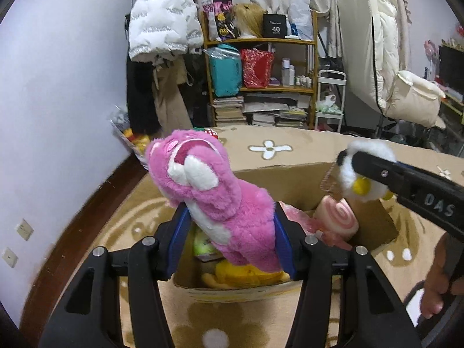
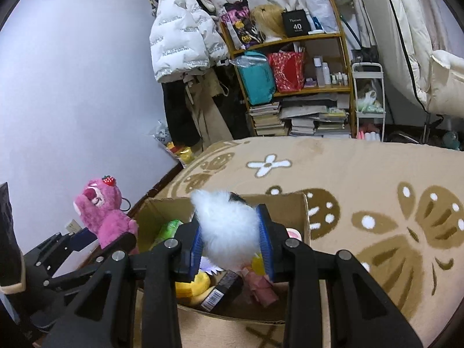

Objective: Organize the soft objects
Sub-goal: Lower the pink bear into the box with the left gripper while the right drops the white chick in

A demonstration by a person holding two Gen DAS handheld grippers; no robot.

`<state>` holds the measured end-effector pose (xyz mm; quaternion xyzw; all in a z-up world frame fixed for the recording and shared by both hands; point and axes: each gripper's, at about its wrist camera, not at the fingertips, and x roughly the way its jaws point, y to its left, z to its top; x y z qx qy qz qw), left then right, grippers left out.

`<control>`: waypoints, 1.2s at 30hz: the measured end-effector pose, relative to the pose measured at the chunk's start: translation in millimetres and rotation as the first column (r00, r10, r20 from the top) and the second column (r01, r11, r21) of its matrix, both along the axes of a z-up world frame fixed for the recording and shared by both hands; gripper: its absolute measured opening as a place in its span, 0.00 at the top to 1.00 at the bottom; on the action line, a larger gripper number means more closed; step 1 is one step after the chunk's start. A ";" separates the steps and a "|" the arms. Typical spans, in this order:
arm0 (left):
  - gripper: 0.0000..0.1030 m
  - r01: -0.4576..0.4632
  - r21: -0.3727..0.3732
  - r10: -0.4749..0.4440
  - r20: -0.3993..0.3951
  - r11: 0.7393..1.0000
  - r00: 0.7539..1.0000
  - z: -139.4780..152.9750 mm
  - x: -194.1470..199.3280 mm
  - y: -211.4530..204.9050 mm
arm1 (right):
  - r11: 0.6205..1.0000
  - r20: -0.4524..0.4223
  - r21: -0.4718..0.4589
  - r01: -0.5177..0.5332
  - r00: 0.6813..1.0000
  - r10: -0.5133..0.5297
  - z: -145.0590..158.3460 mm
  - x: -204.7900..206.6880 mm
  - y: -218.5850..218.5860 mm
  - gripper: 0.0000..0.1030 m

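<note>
My left gripper (image 1: 230,232) is shut on a pink plush bear (image 1: 211,194) and holds it above the open cardboard box (image 1: 293,174). The bear also shows in the right wrist view (image 2: 101,214), left of the box (image 2: 304,220). My right gripper (image 2: 232,240) is shut on a white fluffy plush (image 2: 226,226) over the box; in the left wrist view this plush (image 1: 359,182) has yellow parts and a bead chain. Inside the box lie a pink swirl plush (image 1: 337,217), a yellow plush (image 1: 246,275) and a green item (image 2: 171,229).
The box stands on a tan patterned blanket (image 2: 362,174). Behind are a wooden shelf (image 1: 261,66) with bags and books, a hanging white jacket (image 1: 162,20), a white cart (image 1: 330,98) and a cream chair (image 1: 406,87). A wall (image 1: 58,87) runs at left.
</note>
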<state>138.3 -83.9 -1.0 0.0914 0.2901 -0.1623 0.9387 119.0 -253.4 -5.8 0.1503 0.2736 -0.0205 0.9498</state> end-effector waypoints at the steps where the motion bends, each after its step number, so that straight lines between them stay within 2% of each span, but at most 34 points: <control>1: 0.48 0.008 -0.010 -0.008 -0.011 1.000 1.000 -1.4 1.2 0.7 | 1.000 -0.008 -0.007 0.004 1.000 -0.004 -1.8 0.7 0.4 0.65; 9: 0.44 0.035 0.000 -0.035 -0.065 0.999 0.997 -17.2 6.6 -2.2 | 1.000 -0.077 -0.028 0.012 0.997 -0.014 -15.7 6.7 0.7 0.63; 14: 0.43 0.049 0.001 -0.048 -0.099 0.999 0.994 -25.6 7.1 -3.0 | 1.000 -0.101 -0.004 0.010 0.995 -0.010 -20.9 8.0 -0.6 0.62; 16: 0.35 0.048 -0.001 -0.048 -0.095 0.999 0.994 -26.0 6.1 -2.6 | 1.000 -0.103 -0.002 0.009 0.995 -0.010 -20.9 8.8 -1.0 0.62; 20: 0.30 0.038 0.017 -0.037 -0.073 0.999 0.997 -23.3 3.9 -2.1 | 1.000 -0.104 -0.012 0.011 0.994 -0.012 -20.0 7.8 -0.1 0.60; 23: 0.22 0.024 0.022 -0.023 -0.076 0.999 0.997 -21.2 4.6 0.7 | 1.000 -0.110 -0.012 0.011 0.994 -0.012 -19.0 7.6 -0.1 0.58; 25: 0.20 0.007 0.024 -0.005 -0.081 1.000 0.997 -19.6 4.3 4.3 | 1.000 -0.109 -0.014 0.015 0.994 -0.016 -17.7 6.7 0.0 0.45; 26: 0.18 -0.004 0.028 0.006 -0.077 1.000 0.997 -18.1 2.6 6.7 | 1.000 -0.107 -0.015 0.020 0.994 -0.022 -16.7 5.3 -0.1 0.42; 28: 0.09 -0.018 0.043 0.021 -0.071 0.999 0.997 -14.8 -0.9 10.7 | 0.999 -0.100 -0.012 0.031 0.994 -0.032 -12.7 0.8 -0.5 0.29; 29: 0.08 -0.024 0.048 0.028 -0.069 0.999 0.997 -13.0 -2.7 12.4 | 0.999 -0.098 -0.011 0.036 0.995 -0.037 -10.9 -2.1 -1.2 0.24; 31: 0.05 -0.044 0.054 0.047 -0.056 0.998 0.997 -8.4 -7.4 16.7 | 0.998 -0.088 -0.012 0.060 0.994 -0.061 -5.3 -10.1 -2.0 0.03; 32: 0.04 -0.056 0.051 0.058 -0.043 0.997 0.997 -4.4 -11.2 19.9 | 0.997 -0.078 -0.016 0.069 0.994 -0.070 -2.0 -14.4 -2.2 0.00; 36: 0.01 -0.089 0.044 0.089 0.000 0.995 0.996 8.7 -23.3 28.1 | 0.996 -0.060 -0.043 0.081 0.995 -0.084 12.2 -30.1 -1.2 0.00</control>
